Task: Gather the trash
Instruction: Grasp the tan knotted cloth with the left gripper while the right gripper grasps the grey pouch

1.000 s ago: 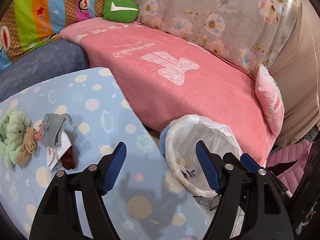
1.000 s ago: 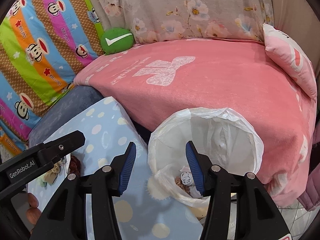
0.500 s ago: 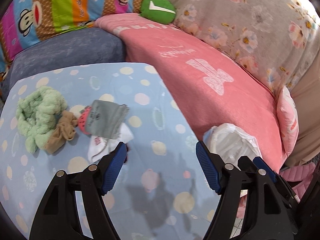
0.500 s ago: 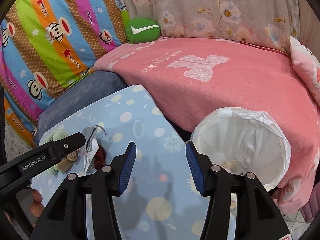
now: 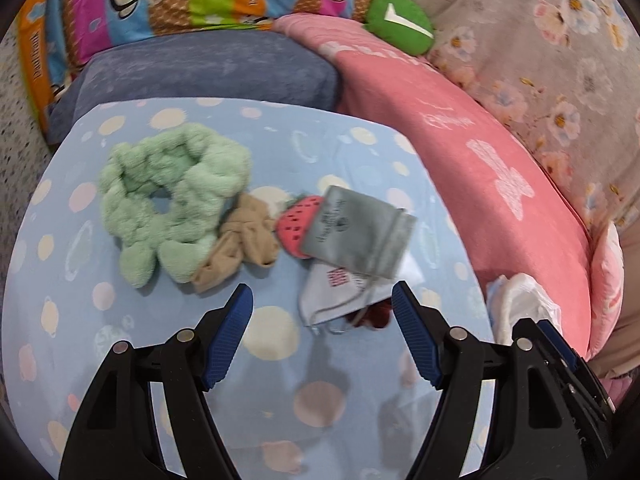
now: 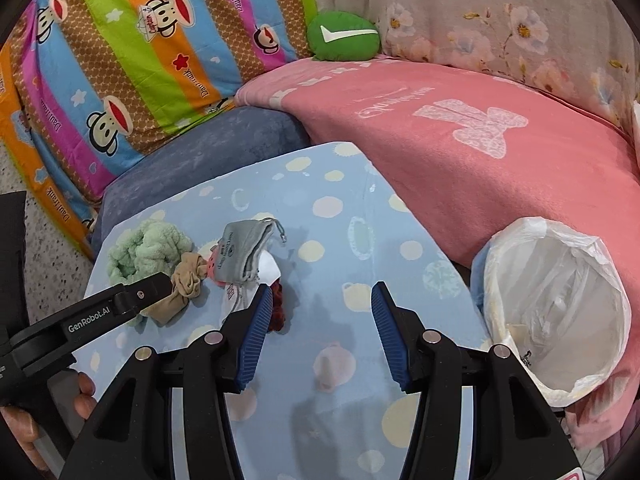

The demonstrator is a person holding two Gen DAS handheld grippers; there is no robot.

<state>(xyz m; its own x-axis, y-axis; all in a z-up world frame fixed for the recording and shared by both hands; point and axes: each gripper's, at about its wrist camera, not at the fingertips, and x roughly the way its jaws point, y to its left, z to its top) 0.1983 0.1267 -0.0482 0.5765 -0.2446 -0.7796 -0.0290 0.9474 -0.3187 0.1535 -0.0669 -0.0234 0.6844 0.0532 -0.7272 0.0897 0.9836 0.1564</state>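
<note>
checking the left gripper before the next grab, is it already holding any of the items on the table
No, the left gripper is open and empty, with the gray pouch and white wrapper lying loose on the table ahead.

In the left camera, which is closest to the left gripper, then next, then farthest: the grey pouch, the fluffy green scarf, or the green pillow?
1. grey pouch, just ahead, slightly right.
2. fluffy green scarf, farther, ahead-left.
3. green pillow, far back on the sofa.

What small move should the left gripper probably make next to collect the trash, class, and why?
Probably ease the left gripper forward and down onto the white wrapper. Its jaws are open and empty, the pile lies just ahead of its fingertips on the table, and the lined bin stands open at the table's right edge.
</note>
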